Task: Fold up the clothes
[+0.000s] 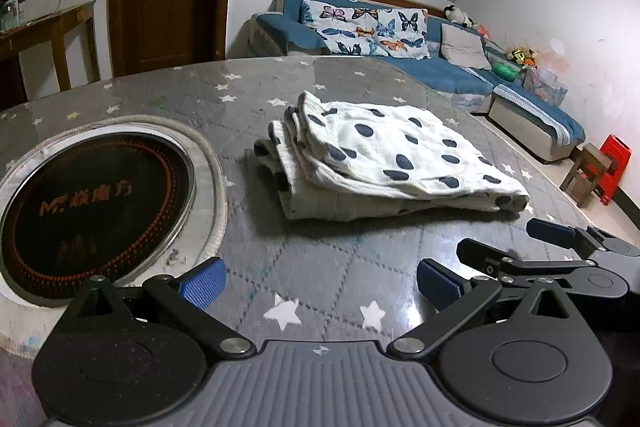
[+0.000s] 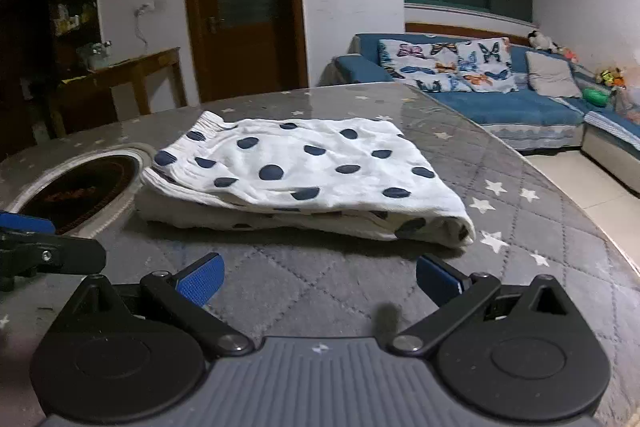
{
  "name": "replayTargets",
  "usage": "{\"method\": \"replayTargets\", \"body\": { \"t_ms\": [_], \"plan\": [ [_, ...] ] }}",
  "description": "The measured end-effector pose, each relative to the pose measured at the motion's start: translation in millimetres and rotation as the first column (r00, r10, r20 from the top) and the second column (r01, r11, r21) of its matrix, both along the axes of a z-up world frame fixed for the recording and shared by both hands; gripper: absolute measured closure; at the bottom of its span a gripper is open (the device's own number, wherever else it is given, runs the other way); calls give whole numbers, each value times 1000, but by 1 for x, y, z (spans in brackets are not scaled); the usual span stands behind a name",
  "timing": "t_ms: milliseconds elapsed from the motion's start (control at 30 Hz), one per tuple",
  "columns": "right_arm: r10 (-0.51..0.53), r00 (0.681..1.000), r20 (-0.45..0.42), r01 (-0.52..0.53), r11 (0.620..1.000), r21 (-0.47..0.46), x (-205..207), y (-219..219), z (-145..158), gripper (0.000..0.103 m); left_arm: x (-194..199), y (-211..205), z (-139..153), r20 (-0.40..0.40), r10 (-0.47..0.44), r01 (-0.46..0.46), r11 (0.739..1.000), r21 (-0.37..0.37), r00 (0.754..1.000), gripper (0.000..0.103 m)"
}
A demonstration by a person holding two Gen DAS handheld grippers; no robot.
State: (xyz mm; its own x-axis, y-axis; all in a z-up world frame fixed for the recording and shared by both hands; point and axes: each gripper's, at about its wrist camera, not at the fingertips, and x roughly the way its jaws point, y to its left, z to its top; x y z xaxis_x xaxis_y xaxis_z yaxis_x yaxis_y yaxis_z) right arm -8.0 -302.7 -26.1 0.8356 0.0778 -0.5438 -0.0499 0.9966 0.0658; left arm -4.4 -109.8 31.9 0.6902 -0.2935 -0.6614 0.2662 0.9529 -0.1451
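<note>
A white garment with dark blue dots [image 1: 384, 163] lies folded in a flat stack on the grey star-patterned table [image 1: 320, 267]; it also shows in the right wrist view [image 2: 304, 175]. My left gripper [image 1: 320, 283] is open and empty, a short way in front of the garment. My right gripper [image 2: 318, 279] is open and empty, just in front of the garment's near edge. The right gripper also shows at the right of the left wrist view [image 1: 516, 243], and the left gripper at the left edge of the right wrist view [image 2: 28, 239].
A round black induction hob [image 1: 92, 211] is set into the table left of the garment. The table's curved edge [image 2: 580, 203] runs on the right. A blue sofa [image 1: 400, 39] with butterfly cushions, a wooden door [image 2: 244, 7] and a red stool [image 1: 614, 167] stand beyond.
</note>
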Motion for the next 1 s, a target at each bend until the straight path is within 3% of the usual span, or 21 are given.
{"method": "replayTargets", "body": {
  "t_ms": [1000],
  "plan": [
    [-64, 998, -2, 64, 998, -16, 0, 2, -4, 0, -5, -6, -6, -1, -31, 31, 1000, 1, 1000, 0]
  ]
}}
